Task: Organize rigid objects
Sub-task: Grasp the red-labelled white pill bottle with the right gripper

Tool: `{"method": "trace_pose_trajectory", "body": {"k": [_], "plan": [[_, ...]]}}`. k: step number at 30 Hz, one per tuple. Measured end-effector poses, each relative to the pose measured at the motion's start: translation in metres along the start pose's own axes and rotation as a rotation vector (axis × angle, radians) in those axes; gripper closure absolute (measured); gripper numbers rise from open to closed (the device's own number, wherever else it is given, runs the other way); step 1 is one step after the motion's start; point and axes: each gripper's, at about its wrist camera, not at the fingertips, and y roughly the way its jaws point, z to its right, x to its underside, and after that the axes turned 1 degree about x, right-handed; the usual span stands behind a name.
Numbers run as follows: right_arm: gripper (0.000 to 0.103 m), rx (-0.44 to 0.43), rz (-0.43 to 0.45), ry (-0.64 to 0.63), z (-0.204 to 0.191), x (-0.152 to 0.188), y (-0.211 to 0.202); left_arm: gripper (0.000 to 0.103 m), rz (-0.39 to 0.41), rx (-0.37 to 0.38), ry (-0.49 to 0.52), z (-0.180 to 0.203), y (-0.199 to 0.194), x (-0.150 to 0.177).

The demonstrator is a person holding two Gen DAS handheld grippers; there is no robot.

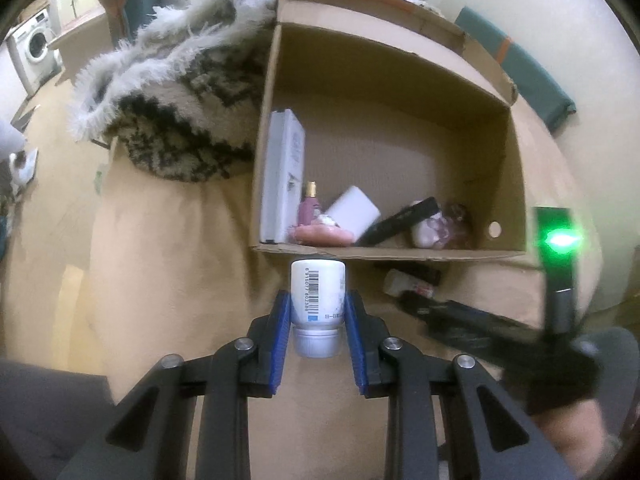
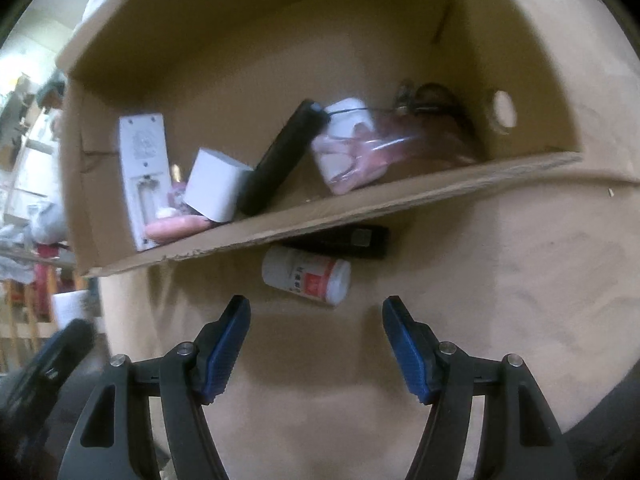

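My left gripper [image 1: 318,300] is shut on a white barcoded bottle [image 1: 318,292], cap toward the camera, held just before the near wall of an open cardboard box [image 1: 400,254]. Inside the box lie a white remote [image 1: 282,176], a pink perfume bottle [image 1: 309,204], a white block [image 1: 354,210], a black remote [image 1: 400,222] and a pink pouch. My right gripper [image 2: 316,312] stands open above a white bottle with a red label [image 2: 306,276], lying on the tan surface next to a black flat object [image 2: 352,240] under the cardboard box's [image 2: 400,192] edge.
A shaggy grey-and-white blanket [image 1: 168,92] is heaped left of the box. A teal cushion [image 1: 520,60] lies behind it. A washing machine [image 1: 34,48] stands far left. The other gripper's green light [image 1: 560,240] shows at the right.
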Motion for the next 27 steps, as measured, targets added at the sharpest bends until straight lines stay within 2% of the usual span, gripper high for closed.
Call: {"method": "trace_pose_trajectory", "body": {"k": [8,10,11,17,20,27], "plan": [[0.031,0.176,0.055,-0.094,-0.029,-0.003,0.026,0.078,0.006,0.012,-0.015,-0.002,-0.004,-0.003],[0.046,0.213,0.069,-0.142,-0.035,-0.001,0.028,0.079,0.013,0.010,-0.018,-0.002,-0.005,-0.003],[0.048,0.219,0.074,-0.164,-0.036,0.000,0.028,0.079,0.017,0.010,-0.017,-0.002,-0.006,-0.004],[0.049,0.208,0.095,-0.228,-0.041,0.013,0.021,0.079,0.014,0.013,-0.010,0.001,-0.004,-0.004],[0.052,0.195,0.097,-0.243,-0.043,0.019,0.016,0.078,0.008,0.008,-0.010,0.000,-0.002,-0.004],[0.053,0.148,0.108,-0.263,-0.047,0.037,-0.009,0.079,0.007,-0.003,-0.025,-0.005,0.000,-0.005]]}}
